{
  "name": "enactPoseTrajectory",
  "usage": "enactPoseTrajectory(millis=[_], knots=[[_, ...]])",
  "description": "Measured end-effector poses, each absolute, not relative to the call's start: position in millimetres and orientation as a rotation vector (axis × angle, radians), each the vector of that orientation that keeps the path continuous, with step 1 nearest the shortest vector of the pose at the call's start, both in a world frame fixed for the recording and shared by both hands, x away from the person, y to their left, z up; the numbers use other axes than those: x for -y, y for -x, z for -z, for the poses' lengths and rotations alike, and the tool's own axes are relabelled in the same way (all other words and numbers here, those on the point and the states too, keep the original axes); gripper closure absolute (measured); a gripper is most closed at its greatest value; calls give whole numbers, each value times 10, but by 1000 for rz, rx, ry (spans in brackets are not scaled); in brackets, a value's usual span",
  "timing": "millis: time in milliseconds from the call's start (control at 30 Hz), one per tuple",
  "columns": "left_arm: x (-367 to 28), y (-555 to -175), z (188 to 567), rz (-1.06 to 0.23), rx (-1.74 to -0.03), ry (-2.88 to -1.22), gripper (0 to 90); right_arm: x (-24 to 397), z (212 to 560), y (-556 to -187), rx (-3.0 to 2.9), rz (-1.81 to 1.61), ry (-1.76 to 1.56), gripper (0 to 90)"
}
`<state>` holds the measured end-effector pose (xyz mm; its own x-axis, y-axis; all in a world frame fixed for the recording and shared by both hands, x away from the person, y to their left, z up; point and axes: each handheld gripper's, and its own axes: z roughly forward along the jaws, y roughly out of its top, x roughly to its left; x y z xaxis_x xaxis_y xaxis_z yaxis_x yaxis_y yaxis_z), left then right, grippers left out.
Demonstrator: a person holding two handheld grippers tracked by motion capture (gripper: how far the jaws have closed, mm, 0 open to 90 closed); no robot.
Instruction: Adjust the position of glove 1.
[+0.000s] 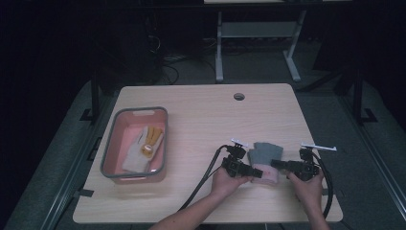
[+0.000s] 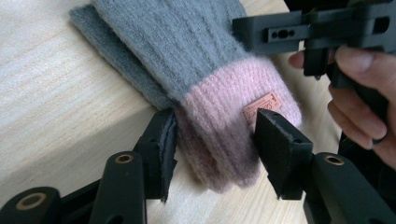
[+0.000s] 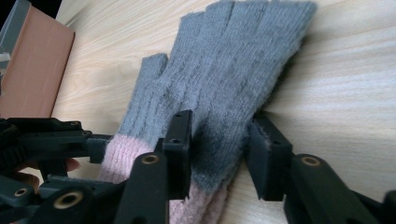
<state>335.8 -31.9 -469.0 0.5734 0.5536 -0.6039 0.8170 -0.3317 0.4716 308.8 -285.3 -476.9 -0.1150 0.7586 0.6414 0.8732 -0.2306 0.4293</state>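
A grey knitted glove (image 1: 262, 154) with a pink cuff lies flat near the table's front right. My left gripper (image 1: 256, 172) comes at it from the left. In the left gripper view its jaws (image 2: 215, 140) sit on either side of the pink cuff (image 2: 219, 112), pads against the knit, which is pinched narrower there. My right gripper (image 1: 275, 164) comes in from the right. Its jaws (image 3: 217, 140) clamp the grey part of the glove (image 3: 233, 60) just above the cuff. The right gripper's jaw (image 2: 280, 32) crosses the top of the left gripper view.
A grey-rimmed pink bin (image 1: 139, 111) stands at the table's left and holds a white and yellow glove (image 1: 143, 148). A cable hole (image 1: 239, 96) sits near the far edge. The table's front edge runs just behind both hands.
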Motion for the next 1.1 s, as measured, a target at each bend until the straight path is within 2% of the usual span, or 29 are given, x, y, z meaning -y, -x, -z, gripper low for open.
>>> enactPoseTrajectory(millis=[267,400,1100], knots=[[320,-3376,4711,443,-1108,-1977,601,2850,4802,-3085,1801,1296,1987,756],[327,-3372,4707,441,-1109,-1961,641,2855,4800,-3080,1784,1311,1986,775],[25,-3379,4525,450,-1065,-1936,663,2684,4592,-3068,1845,1353,1880,786]])
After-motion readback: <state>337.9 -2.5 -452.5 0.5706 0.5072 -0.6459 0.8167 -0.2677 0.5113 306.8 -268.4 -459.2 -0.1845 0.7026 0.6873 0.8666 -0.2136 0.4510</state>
